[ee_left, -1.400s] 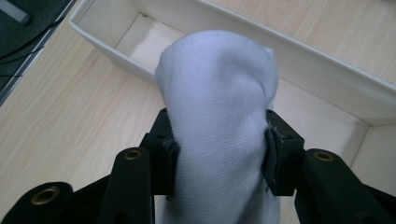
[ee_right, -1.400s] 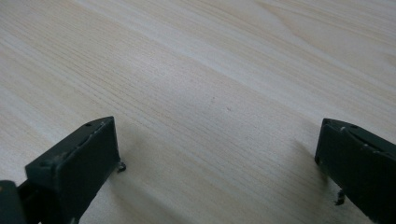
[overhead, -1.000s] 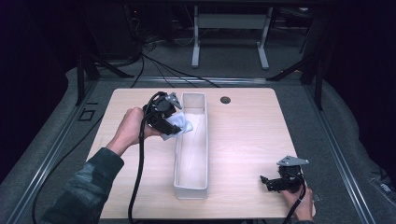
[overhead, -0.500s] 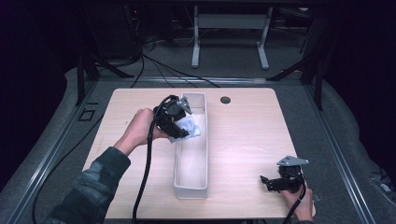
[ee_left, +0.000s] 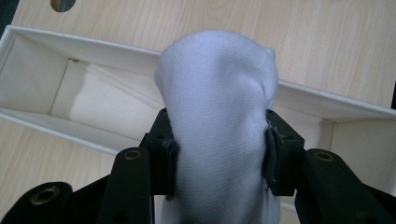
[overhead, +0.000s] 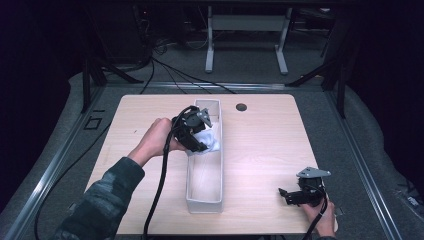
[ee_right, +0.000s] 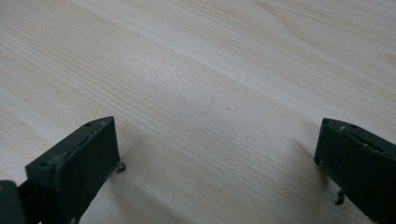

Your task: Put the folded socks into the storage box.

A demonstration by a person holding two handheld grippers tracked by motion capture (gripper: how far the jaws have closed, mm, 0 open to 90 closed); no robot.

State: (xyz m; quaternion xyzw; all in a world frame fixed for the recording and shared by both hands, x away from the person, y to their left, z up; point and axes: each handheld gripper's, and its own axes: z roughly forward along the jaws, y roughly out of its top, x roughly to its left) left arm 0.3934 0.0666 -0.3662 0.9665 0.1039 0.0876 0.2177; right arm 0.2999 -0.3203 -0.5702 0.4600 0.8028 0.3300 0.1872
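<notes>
Left tool is clamped tight on the white sock, pads pinching both sides, and it hangs over the near wall of the long white box, towards its far end. Right tool sits well off the box's near right corner, jaws wide apart over bare tabletop

A white knitted sock, rolled or bunched into a thick bundle, is pinched at its middle and sticks out over the long, narrow white box. The open-topped box lies lengthwise on the counter and looks empty inside.
</notes>
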